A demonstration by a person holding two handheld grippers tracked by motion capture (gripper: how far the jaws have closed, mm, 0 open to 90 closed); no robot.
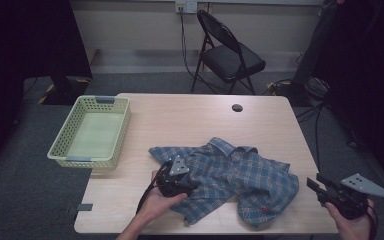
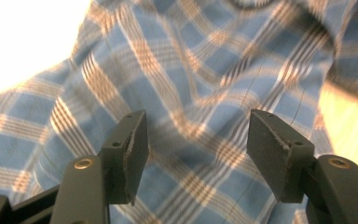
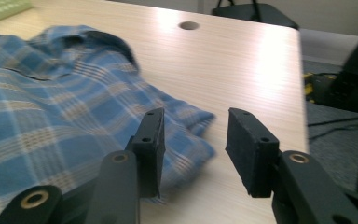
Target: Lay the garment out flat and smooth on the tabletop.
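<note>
A blue plaid shirt point(image 1: 230, 175) lies crumpled on the near half of the wooden table point(image 1: 180, 115). My left gripper point(image 1: 186, 188) hovers over the shirt's left part, held by a hand at the near edge. In the left gripper view its jaws point(image 2: 196, 135) stand open above the plaid cloth point(image 2: 177, 70), with no fold pinched between them. My right gripper point(image 1: 314, 184) is off the table's right front corner, pointing left toward the shirt. In the right gripper view it point(image 3: 195, 128) is open with nothing between its pads, and the shirt's edge point(image 3: 74, 107) lies just ahead.
A pale green plastic basket point(image 1: 64, 134) sits at the table's left edge, partly overhanging it. A dark cable hole point(image 1: 237, 107) marks the far right of the tabletop. A black folding chair point(image 1: 230, 55) stands behind the table, with cables on the floor to the right.
</note>
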